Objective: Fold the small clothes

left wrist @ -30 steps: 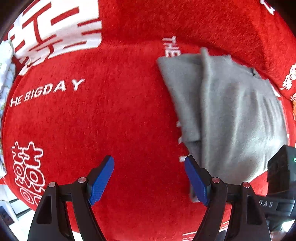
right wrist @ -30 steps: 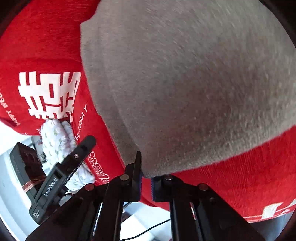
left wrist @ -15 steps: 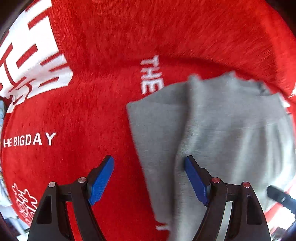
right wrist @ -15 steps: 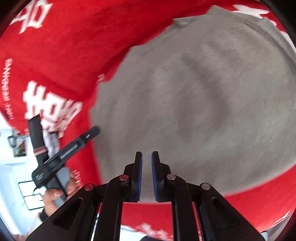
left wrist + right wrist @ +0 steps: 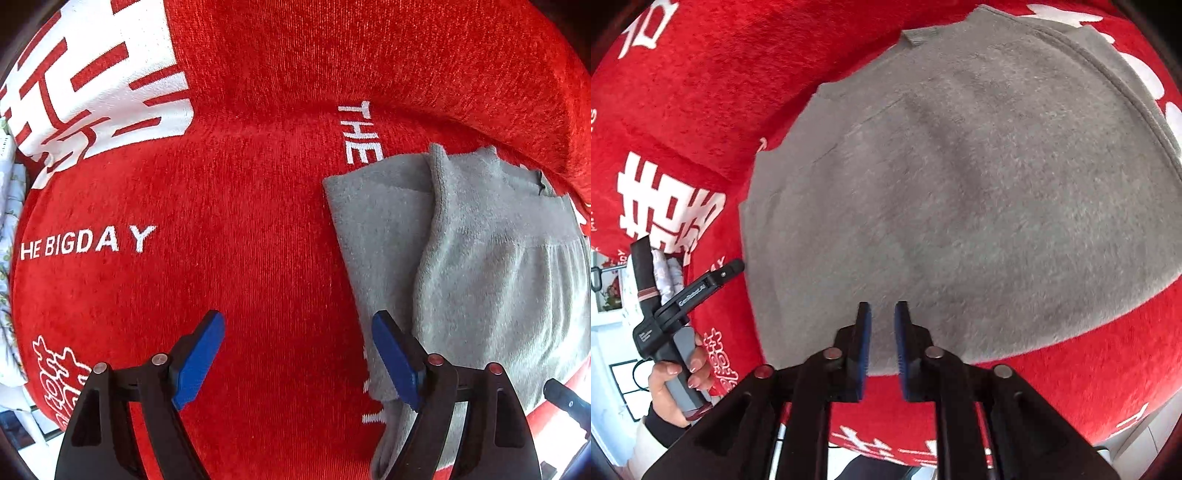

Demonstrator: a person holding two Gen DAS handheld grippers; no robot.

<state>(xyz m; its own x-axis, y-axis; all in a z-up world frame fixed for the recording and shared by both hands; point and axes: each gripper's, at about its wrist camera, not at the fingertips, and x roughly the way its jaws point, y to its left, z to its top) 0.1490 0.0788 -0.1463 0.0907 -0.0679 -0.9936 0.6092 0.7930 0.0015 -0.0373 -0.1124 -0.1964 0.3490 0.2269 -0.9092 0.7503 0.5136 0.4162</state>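
Grey fuzzy knit garment (image 5: pixel 960 192) spread on red plush cover (image 5: pixel 240 221), ahead of right gripper (image 5: pixel 882 332). Just been parting to a narrow gap, nothing between. Left gripper (image 5: pixel 299 354) spread wide, empty, cloth edge beside one pad.

You're looking at a plain grey garment (image 5: pixel 960 184) on a red cloth (image 5: pixel 240 258) printed with white lettering and characters. At the left edge, a white fabric (image 5: pixel 7 221) carries perhaps a green floral print.

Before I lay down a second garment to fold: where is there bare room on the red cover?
The widest free patch of the red cover lies left of the grey garment, bordered by THE BIGDAY lettering and the big white character. The right side is crowded: the garment fills it, with a narrow red strip along its near edge.
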